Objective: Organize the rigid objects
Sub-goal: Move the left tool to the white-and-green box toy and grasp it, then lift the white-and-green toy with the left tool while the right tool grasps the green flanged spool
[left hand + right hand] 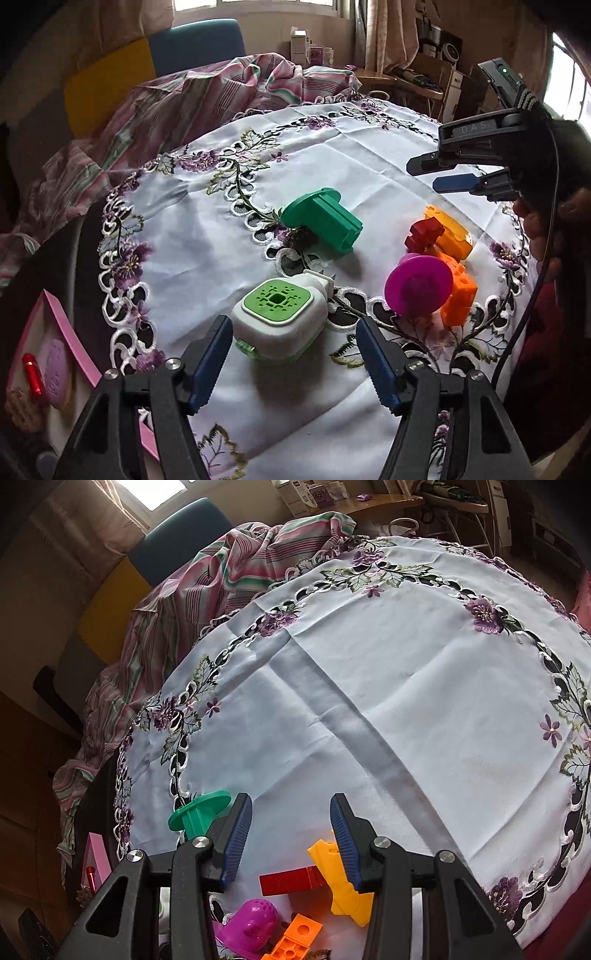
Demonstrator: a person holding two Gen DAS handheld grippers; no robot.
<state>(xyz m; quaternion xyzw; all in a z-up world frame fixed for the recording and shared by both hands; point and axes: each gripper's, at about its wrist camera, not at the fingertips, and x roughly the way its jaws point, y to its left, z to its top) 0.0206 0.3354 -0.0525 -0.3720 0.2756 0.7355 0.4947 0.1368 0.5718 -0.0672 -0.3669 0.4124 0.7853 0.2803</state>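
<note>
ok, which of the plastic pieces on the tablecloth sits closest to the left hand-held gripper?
The white rounded-square plastic device with the green perforated top, lying just ahead of the open left hand-held gripper. The green, magenta, red and orange pieces all lie farther off.

Smooth white cloth (369, 155) with raised purple embroidery covers the worktop. The green piece (325, 219), orange block (458, 291) and white-green box (280, 321) look like matt plastic; the magenta disc (417, 286) is glossier.

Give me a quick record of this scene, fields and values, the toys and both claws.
surface: white embroidered tablecloth
white and green device: between left claw pads, not pressed
green flanged piece: lying alone, mid-cloth
cluster: purple disc piece, orange block, red block, yellow piece
left claw: open
right claw: open, nothing between pads
</note>
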